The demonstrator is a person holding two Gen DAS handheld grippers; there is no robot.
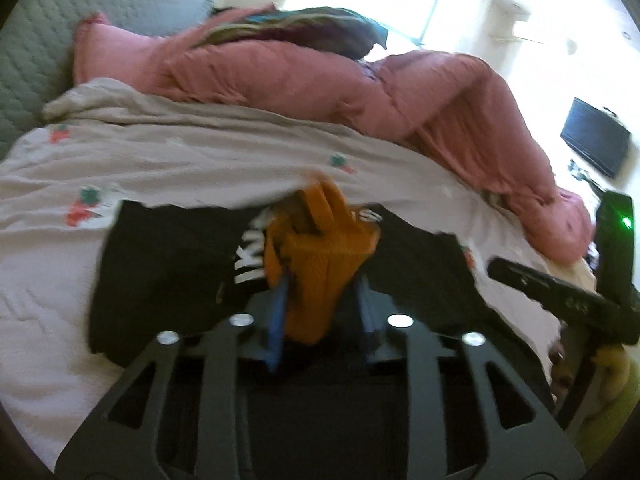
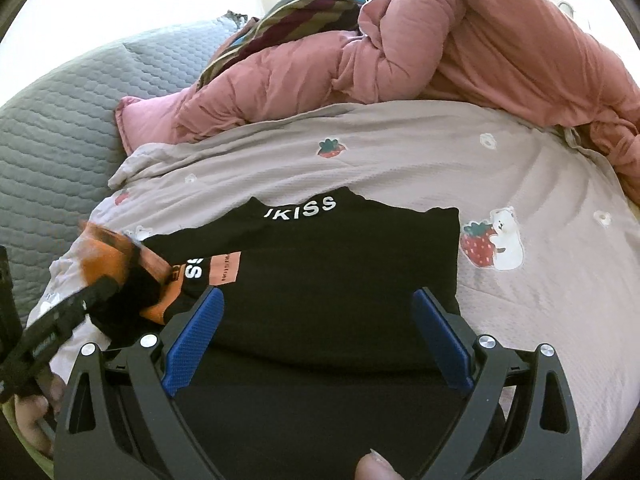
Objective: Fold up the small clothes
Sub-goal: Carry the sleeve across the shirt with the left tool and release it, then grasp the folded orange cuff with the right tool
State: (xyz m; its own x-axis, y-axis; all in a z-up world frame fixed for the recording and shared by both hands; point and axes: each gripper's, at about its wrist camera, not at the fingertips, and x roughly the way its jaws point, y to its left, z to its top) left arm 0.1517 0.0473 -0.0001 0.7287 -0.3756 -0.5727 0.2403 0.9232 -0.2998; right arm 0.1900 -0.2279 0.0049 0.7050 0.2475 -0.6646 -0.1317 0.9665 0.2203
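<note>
A black garment (image 1: 160,264) (image 2: 320,248) with white "KISS" lettering lies folded flat on a grey strawberry-print sheet (image 1: 200,152) (image 2: 400,160). Its orange fabric part (image 1: 316,240) (image 2: 104,252) stands bunched between the blue pads of my left gripper (image 1: 320,292) (image 2: 114,280). Those jaws stand a little apart, and a dark gap shows beside the right pad. My right gripper (image 2: 320,294) (image 1: 496,270) hangs wide open low over the near half of the black garment, with nothing pinched between its pads.
A pink duvet (image 1: 320,76) (image 2: 480,40) is heaped along the far side with a striped cloth (image 2: 300,8) on top. A grey quilted cover (image 2: 48,120) lies to the left. A dark screen (image 1: 596,136) hangs on the right wall. A thumb (image 2: 372,468) shows at the bottom edge.
</note>
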